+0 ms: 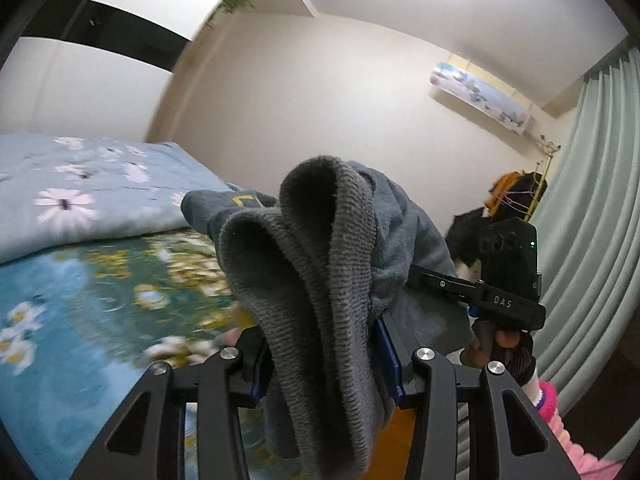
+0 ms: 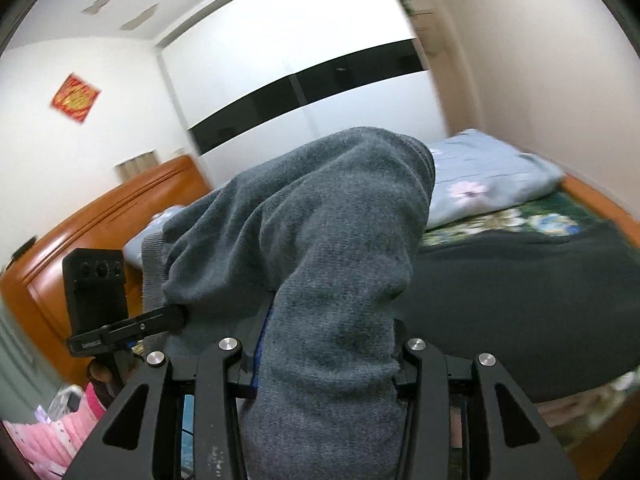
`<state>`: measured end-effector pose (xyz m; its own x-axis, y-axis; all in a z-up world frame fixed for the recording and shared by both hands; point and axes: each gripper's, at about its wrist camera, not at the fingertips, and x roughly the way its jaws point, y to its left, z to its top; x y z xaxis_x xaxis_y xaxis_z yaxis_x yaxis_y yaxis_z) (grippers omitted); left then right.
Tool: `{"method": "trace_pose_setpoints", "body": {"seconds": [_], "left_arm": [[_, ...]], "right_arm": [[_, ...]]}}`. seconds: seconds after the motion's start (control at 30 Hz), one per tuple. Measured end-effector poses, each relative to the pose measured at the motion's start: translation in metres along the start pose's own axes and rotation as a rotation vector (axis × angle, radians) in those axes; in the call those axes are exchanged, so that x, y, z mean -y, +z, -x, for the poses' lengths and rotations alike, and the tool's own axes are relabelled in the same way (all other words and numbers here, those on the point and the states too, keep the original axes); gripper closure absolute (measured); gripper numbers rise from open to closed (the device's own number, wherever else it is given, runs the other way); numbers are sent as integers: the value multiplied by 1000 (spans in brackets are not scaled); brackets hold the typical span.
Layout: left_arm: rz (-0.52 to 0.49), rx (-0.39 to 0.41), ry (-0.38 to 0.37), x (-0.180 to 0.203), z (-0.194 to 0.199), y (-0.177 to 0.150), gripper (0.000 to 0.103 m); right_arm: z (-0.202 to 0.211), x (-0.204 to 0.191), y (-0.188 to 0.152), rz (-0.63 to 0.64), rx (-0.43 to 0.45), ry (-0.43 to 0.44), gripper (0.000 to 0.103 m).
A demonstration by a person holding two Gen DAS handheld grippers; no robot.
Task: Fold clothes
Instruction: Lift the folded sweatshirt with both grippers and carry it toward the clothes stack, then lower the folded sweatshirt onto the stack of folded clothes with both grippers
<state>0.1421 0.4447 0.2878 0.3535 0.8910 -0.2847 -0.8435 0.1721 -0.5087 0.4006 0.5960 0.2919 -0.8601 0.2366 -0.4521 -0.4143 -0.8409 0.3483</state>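
Both sets of jaws pinch bunched folds of the grey knit garment, lifted above the bed. It looks soft, thick and floppy, so grips at hem or shoulder corners should spread it best.

A folded floral quilt lies on the bed before a black-banded wardrobe.

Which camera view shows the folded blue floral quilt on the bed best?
The left wrist view: the quilt fills its left side, with several flowers visible. The right wrist view shows only a smaller part, half hidden behind the grey garment.
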Motion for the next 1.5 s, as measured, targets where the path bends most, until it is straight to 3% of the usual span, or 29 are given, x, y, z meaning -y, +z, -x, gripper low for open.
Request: {"method": "trace_pose_setpoints", "body": {"seconds": [0.23,0.37,0.63,0.83,1.0,1.23,1.37,1.5], "left_arm": [[15,-85,-74,41,-95,10,61],[38,-104,-112,46,-138,19,61],[100,-127,-102,31,-203,37,61],[173,-196,-36,-6,-239,23,61],[203,-209,-37,-29,-246,10,58],[162,-226,-12,-22,-248,13,56],[141,-239,-7,-16,-236,20,49],[98,-172,35,-11,-208,33,40]], "right_arm": [[35,75,22,-43,-23,-131,59],[44,111,37,-48,-21,-171,59],[33,178,56,-82,-23,-159,59],[-5,223,48,-148,-66,-116,57],[-20,254,30,-216,-97,-98,37],[-21,262,16,-256,-93,-90,34],[-9,245,23,-188,-102,-143,33],[13,240,29,-178,-88,-204,33]]}}
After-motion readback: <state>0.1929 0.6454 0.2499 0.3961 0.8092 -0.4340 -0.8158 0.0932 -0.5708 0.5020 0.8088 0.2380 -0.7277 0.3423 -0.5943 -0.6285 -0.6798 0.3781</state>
